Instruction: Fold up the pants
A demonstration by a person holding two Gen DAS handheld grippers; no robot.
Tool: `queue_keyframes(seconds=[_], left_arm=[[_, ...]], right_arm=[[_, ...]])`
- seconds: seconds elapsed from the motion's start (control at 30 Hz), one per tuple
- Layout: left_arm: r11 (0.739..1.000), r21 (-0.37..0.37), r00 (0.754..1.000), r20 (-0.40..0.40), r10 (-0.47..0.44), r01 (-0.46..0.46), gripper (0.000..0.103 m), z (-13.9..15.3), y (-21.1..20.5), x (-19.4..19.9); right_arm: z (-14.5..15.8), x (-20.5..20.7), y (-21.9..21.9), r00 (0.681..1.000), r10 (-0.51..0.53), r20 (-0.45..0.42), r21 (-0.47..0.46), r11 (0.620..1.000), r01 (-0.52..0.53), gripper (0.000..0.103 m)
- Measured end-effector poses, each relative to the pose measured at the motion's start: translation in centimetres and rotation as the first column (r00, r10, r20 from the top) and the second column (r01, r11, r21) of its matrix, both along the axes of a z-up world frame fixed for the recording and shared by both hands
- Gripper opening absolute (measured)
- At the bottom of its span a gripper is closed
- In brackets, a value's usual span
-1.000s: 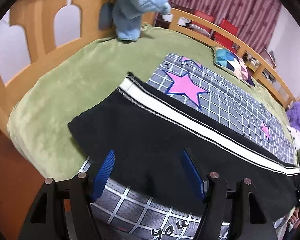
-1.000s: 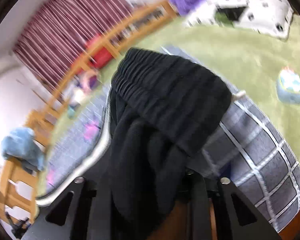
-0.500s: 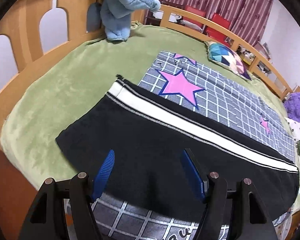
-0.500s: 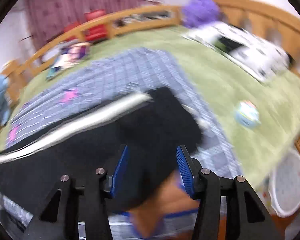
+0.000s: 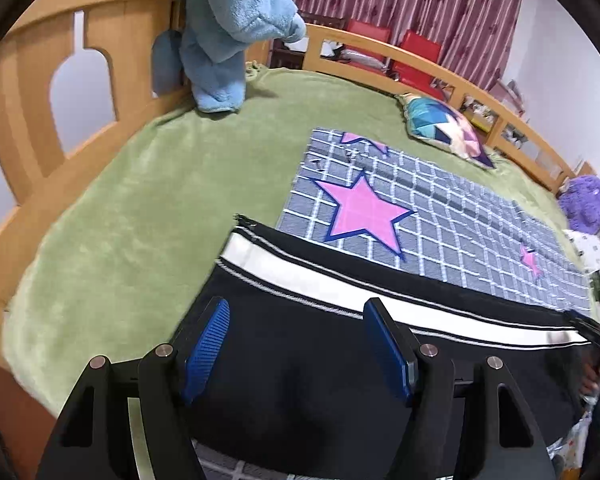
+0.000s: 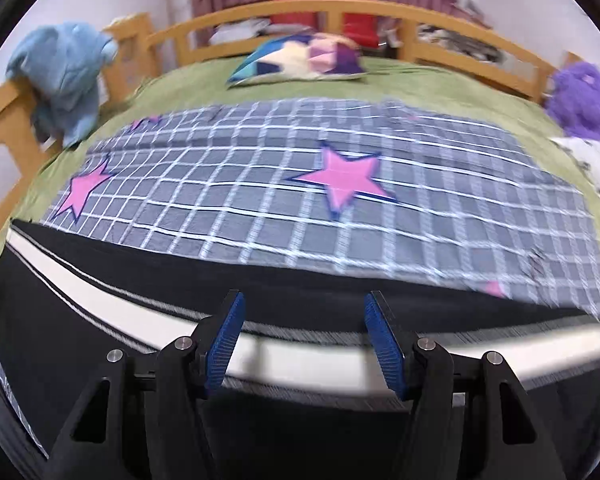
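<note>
The left tongs (image 5: 296, 344) are held open above the black pants (image 5: 340, 376), nothing gripped. The right tongs (image 6: 304, 336) have just been opening and hang empty over the same pants (image 6: 308, 292). The pants are laid flat on a gray checked blanket (image 6: 300, 200) on the bed (image 5: 140, 200), a white stripe (image 6: 300, 356) running lengthwise. The raw hem end (image 5: 244, 224) is seen only in the left view.
</note>
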State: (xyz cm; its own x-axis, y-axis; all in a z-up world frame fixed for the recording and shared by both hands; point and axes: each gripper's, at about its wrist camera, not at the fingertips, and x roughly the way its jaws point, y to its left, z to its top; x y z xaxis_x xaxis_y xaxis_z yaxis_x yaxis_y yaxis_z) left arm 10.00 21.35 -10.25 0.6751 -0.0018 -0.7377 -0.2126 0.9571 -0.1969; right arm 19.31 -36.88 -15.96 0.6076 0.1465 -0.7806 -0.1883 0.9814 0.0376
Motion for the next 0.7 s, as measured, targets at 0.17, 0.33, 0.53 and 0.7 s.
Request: queue_keyframes(seconds=[0.17,0.33,0.53,0.7], left_arm=[[0.998,-0.045,0.999,-0.009,-0.049,0.048,0.068,-1.8,-1.5,1.1],[0.997,-0.025,0.996,-0.037,-0.077,0.076,0.068,-3.2,-2.4,1.3],[0.999,-0.029,0.999,-0.043,-0.031,0.030,0.068,-3.5,-0.2,1.6],[1.000,0.013,1.000,-0.027,0.012,-0.011,0.068,-3.1,1.5,2.5]], right_arm=[[-3.1,5.6,2.2,0.971,0.150,-0.185,0.012,0.989,-0.150,0.062],[-5.2,5.9,3.5,0.925,0.242,-0.292,-0.075,0.959,-0.275,0.045],[-4.1,4.4,4.9,0.926,0.298,-0.231,-0.191,0.920,-0.343,0.003],[-0.6,3.9,3.4,0.964,0.257,-0.071,-0.126,0.956,-0.264,0.003]])
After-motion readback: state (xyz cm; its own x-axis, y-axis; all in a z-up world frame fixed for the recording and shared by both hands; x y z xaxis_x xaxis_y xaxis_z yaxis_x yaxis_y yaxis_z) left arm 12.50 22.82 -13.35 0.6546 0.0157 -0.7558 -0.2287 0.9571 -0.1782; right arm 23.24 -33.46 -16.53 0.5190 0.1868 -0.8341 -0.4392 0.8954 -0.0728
